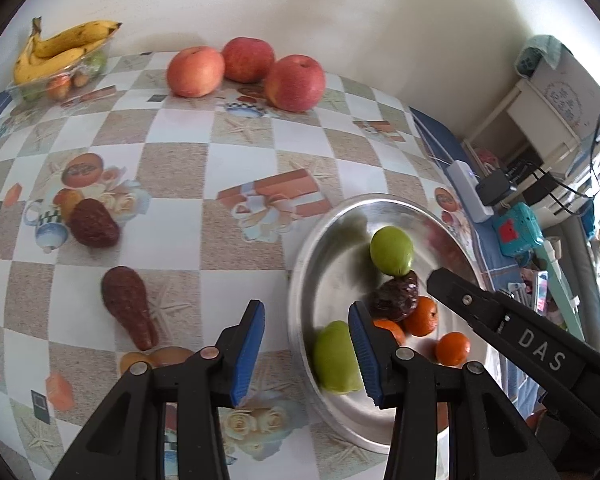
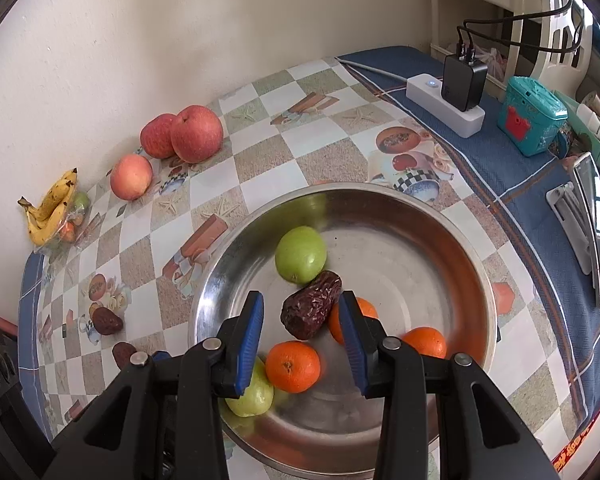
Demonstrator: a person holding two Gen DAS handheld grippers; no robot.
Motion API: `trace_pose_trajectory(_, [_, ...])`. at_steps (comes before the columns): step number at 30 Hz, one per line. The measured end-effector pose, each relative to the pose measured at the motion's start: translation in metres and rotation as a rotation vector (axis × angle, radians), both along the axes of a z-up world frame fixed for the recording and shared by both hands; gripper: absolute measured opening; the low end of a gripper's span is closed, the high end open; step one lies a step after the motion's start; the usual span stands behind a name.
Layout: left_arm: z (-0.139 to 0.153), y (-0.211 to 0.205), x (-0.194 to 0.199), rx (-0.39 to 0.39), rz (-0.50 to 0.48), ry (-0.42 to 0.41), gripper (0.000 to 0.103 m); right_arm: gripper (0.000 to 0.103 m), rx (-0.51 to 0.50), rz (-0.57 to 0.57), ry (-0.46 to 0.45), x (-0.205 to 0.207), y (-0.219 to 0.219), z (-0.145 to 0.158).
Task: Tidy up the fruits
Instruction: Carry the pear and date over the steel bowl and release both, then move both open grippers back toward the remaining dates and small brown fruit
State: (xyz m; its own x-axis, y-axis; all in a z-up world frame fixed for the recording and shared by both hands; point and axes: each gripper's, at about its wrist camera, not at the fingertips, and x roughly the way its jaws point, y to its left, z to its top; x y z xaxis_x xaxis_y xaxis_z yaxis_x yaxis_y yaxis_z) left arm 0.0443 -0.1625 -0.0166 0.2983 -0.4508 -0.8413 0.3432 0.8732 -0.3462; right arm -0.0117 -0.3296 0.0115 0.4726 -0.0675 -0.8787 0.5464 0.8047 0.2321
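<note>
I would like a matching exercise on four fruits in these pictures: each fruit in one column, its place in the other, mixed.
Fruits:
1. bananas
2. red apples
3. oranges
4. two dark dates

Places:
A. inside the metal bowl
B. on the tablecloth, left of the bowl
C. on a clear tray in the far left corner
D. in a row beside the wall

Pairs: 1-C, 2-D, 3-A, 4-B

Soft daylight, evenly bright, both views. Heavy fisheye warp with dark vignette corners. Steel bowl ahead of the claw shows glare and fruit reflections. Faint shadows on wall. Slight motion blur in left view, edges soft.
</note>
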Motion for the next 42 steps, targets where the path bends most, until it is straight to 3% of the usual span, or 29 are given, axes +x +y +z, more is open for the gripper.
trace_pose_trajectory(6, [0.000,0.020,0.011,0.033,0.068,0.008,0.047,0.040,0.010,0.013,0.018,0.002,0.004,-0.004])
trace_pose_trajectory(16, [0.000,0.076,0.028,0.072,0.277,0.042,0.047,0.040,-0.019,0.085,0.032,0.008,0.028,0.003])
trace_pose_trajectory(23, [0.004,0.090,0.030,0.078,0.315,0.049,0.047,0.040,-0.045,0.131,0.037,0.012,0.042,0.007])
trace_pose_trajectory(24, [0.003,0.090,0.030,0.086,0.315,0.053,0.051,0.040,-0.047,0.136,0.039,0.013,0.044,0.007])
trace_pose_trajectory(25, [0.001,0.090,0.031,0.096,0.313,0.062,0.063,0.040,-0.049,0.139,0.041,0.014,0.045,0.007])
trace_pose_trajectory(27, [-0.006,0.089,0.032,0.115,0.309,0.092,0.079,0.040,-0.052,0.144,0.049,0.015,0.046,0.005])
trace_pose_trajectory(28, [-0.011,0.089,0.032,0.130,0.312,0.117,0.082,0.040,-0.054,0.145,0.056,0.015,0.046,0.004])
trace_pose_trajectory(29, [-0.016,0.090,0.032,0.146,0.315,0.142,0.084,0.043,-0.060,0.144,0.067,0.016,0.047,0.003])
trace_pose_trajectory(31, [-0.023,0.092,0.033,0.171,0.325,0.166,0.092,0.069,-0.082,0.138,0.103,0.018,0.047,-0.002])
trace_pose_trajectory(32, [-0.024,0.093,0.033,0.185,0.330,0.170,0.093,0.074,-0.092,0.135,0.118,0.018,0.047,-0.005])
trace_pose_trajectory(34, [-0.026,0.095,0.033,0.216,0.342,0.162,0.103,0.078,-0.102,0.135,0.153,0.019,0.047,-0.012])
trace_pose_trajectory(42, [-0.030,0.112,0.035,0.251,0.400,0.177,0.103,0.094,-0.140,0.144,0.198,0.017,0.048,-0.024])
